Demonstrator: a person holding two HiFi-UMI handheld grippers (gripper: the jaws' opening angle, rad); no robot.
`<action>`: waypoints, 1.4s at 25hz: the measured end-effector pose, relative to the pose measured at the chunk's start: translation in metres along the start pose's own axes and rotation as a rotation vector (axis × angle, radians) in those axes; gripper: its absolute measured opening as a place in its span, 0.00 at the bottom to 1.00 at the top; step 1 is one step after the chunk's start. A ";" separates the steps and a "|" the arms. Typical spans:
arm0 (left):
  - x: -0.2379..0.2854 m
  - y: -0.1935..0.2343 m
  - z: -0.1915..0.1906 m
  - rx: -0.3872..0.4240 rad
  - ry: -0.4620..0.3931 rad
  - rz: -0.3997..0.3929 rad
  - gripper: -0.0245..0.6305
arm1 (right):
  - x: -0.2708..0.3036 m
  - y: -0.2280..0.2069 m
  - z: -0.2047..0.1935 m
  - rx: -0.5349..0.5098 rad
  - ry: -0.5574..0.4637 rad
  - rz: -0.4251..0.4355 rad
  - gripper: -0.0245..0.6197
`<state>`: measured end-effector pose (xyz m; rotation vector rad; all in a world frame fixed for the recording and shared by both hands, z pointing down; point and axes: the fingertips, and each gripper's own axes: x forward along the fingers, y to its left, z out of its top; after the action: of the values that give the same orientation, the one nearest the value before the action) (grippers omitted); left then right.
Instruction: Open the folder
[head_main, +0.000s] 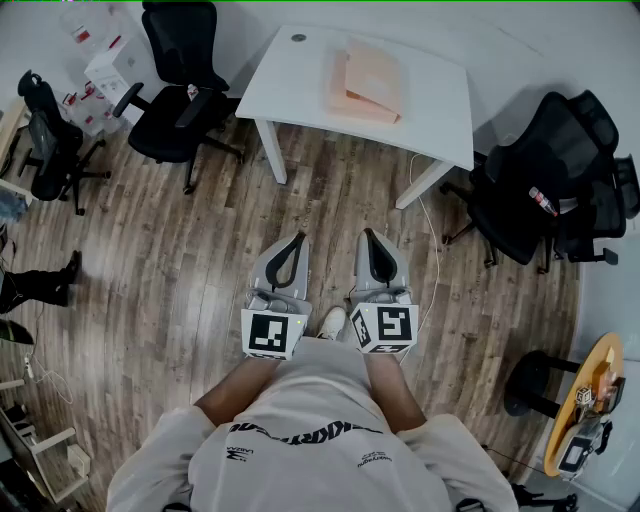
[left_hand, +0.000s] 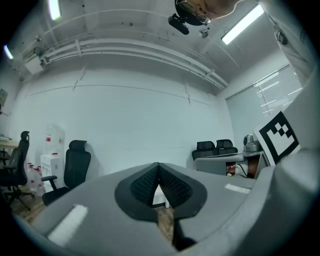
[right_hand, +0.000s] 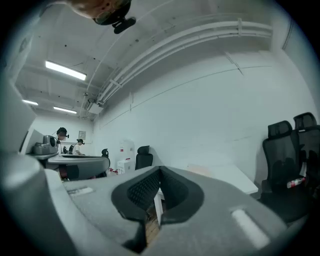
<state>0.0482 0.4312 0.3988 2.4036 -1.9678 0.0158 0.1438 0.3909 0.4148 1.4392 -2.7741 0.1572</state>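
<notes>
Floor of brown wood boards filled most of the head view. A white table stood at the far side of it, near the wall. Black office chairs stood to the left of the table, and more of them were bunched at the right.

A person in a white shirt stood well back from the table. The person held both tools close to the belly, side by side, pointing towards the table. The left gripper had its two jaws pressed together at the tips, with only a small drop-shaped gap behind them. It pinched nothing. The right gripper was the same, with its tips touching and nothing held. The two grippers did not touch each other.

The folder was pale pink and lay flat on the table top, on the right half. It was well apart from both grippers, far ahead of them, with floor in between. It lay more in line with the right gripper than with the left one.

A white shoe peeped out low down between the grippers. A thin white cord ran over the floor from near the table's right leg.
</notes>
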 end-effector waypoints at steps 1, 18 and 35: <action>0.003 -0.002 0.000 0.004 0.003 0.001 0.02 | 0.001 -0.003 0.001 0.002 -0.001 0.005 0.04; 0.039 -0.031 -0.005 0.049 -0.001 0.073 0.03 | 0.012 -0.054 0.012 0.021 -0.067 0.066 0.04; 0.147 0.053 -0.029 0.026 0.006 0.068 0.02 | 0.140 -0.073 -0.004 -0.005 -0.039 0.053 0.04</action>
<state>0.0256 0.2776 0.4334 2.3480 -2.0588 0.0514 0.1227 0.2348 0.4327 1.3839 -2.8432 0.1242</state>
